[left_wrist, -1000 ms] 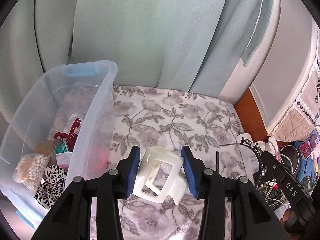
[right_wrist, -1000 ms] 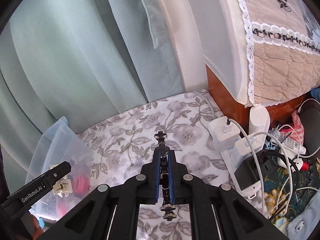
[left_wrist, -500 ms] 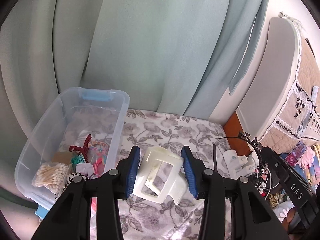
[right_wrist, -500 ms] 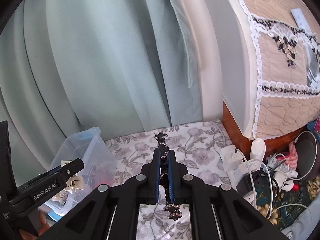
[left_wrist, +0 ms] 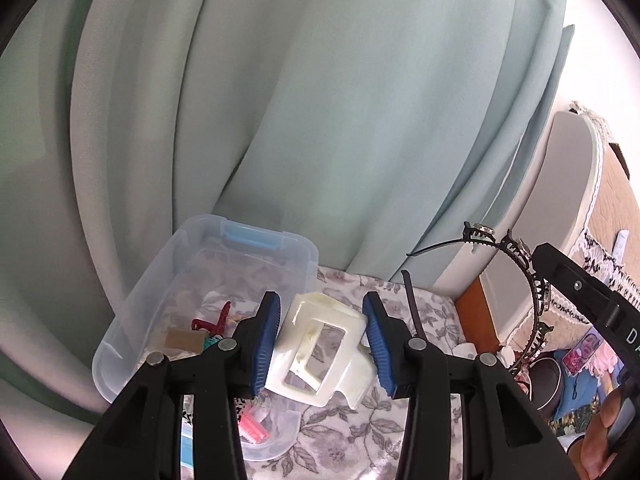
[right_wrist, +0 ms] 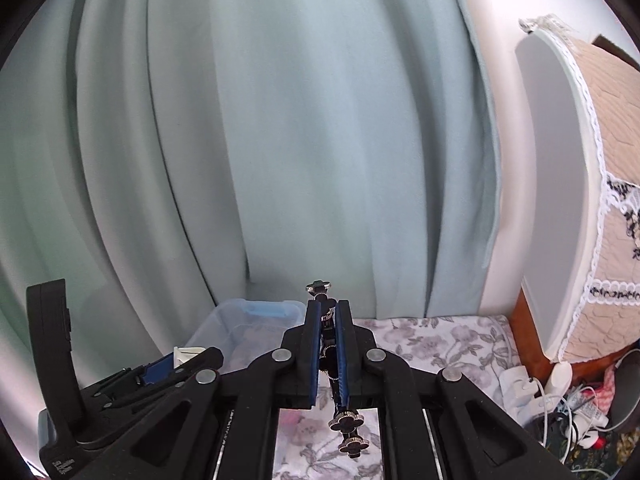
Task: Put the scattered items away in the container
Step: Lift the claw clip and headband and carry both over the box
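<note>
Cream hair claw clip (left_wrist: 320, 350) pinched between blue fingers (left_wrist: 264, 346) of left gripper (left_wrist: 322, 344), held above floral blanket (left_wrist: 424, 308). Clear plastic bin (left_wrist: 160, 300) at 9 o'clock of clip, holding red clip (left_wrist: 210, 322). Right gripper (right_wrist: 328, 354) fingers (right_wrist: 342, 354) clamped narrow on black jewelled headband (left_wrist: 520, 276), at 3 o'clock. Pale green curtain (left_wrist: 320, 120) behind.

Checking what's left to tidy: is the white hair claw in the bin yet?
Not yet. The white hair claw is clamped in the left gripper, above the floral cover.
</note>
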Demonstrator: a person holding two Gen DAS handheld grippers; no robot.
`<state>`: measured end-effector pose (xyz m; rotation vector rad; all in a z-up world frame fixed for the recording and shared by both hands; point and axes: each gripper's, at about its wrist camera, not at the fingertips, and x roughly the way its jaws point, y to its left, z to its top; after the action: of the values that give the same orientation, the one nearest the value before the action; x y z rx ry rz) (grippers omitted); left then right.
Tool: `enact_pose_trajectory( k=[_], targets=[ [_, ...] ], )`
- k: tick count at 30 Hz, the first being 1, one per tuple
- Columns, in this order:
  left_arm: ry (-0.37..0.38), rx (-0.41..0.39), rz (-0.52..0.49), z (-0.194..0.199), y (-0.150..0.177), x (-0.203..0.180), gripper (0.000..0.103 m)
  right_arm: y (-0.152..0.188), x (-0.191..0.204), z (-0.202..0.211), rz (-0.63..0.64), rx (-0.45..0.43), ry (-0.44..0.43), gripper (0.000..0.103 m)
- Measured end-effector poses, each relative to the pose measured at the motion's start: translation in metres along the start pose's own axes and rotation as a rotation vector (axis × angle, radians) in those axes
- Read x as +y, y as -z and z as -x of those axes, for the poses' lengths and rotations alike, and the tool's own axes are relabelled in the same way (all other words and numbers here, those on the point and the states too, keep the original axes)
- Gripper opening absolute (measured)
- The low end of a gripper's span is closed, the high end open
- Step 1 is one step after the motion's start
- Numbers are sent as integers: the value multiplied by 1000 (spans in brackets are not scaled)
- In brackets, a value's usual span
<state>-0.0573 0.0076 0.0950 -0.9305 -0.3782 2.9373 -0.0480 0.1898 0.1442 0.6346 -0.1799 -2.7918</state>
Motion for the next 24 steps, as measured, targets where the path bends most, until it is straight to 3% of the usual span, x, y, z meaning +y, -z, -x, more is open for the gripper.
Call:
enact_pose_trajectory(
  k=[10, 17, 24],
  targets=[
    [-64, -39, 95, 17, -9, 59, 44, -8, 67, -19, 95, 5, -91, 8],
    [-105, -30, 147, 13, -8, 95, 44, 5, 96, -48, 125, 67, -133, 8],
    [-101, 13, 167, -6, -3, 105, 44, 23, 110, -76, 147, 141, -140, 8]
  ],
)
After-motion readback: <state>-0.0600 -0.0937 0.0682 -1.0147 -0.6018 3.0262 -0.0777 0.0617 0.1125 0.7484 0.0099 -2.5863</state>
